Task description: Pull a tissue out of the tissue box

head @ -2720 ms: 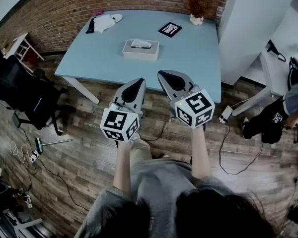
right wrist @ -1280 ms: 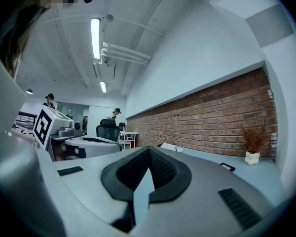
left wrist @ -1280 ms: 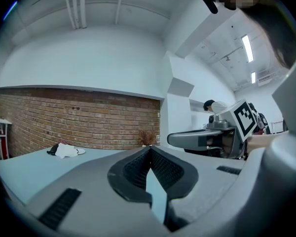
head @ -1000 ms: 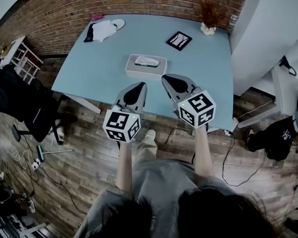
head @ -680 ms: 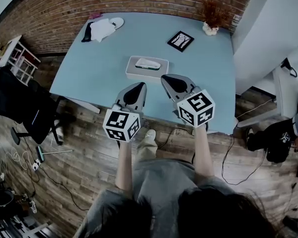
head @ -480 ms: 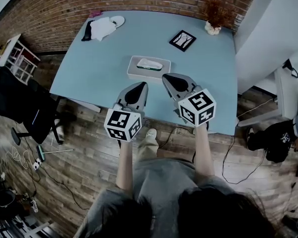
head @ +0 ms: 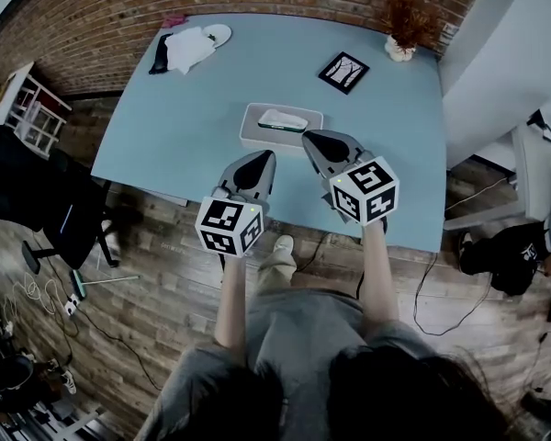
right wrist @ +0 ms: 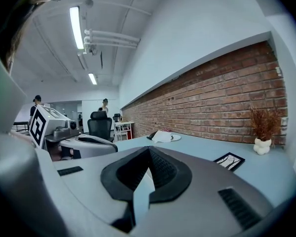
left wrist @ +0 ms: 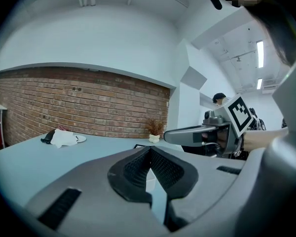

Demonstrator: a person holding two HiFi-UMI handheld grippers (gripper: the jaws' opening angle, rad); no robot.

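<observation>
A shallow grey tissue box [head: 281, 128] lies on the light blue table [head: 193, 118], with a white tissue [head: 282, 118] sticking out of its top slot. My right gripper [head: 309, 138] hovers with its tip at the box's near right corner, jaws shut and empty. My left gripper [head: 265, 156] hangs a little short of the box's near edge, also shut and empty. In the left gripper view the shut jaws [left wrist: 149, 150] hide the box, and the right gripper [left wrist: 192, 134] shows beside them. In the right gripper view the jaws [right wrist: 149, 150] meet at their tips.
A black picture frame [head: 343, 72] and a dried plant in a white pot [head: 401, 28] stand at the table's far right. A white cloth with a plate [head: 191, 44] lies far left. A black office chair [head: 37, 200] stands left of the table on the wooden floor.
Both grippers have come forward from over the floor to over the table's near part, close to the tissue box. Both stay shut.
</observation>
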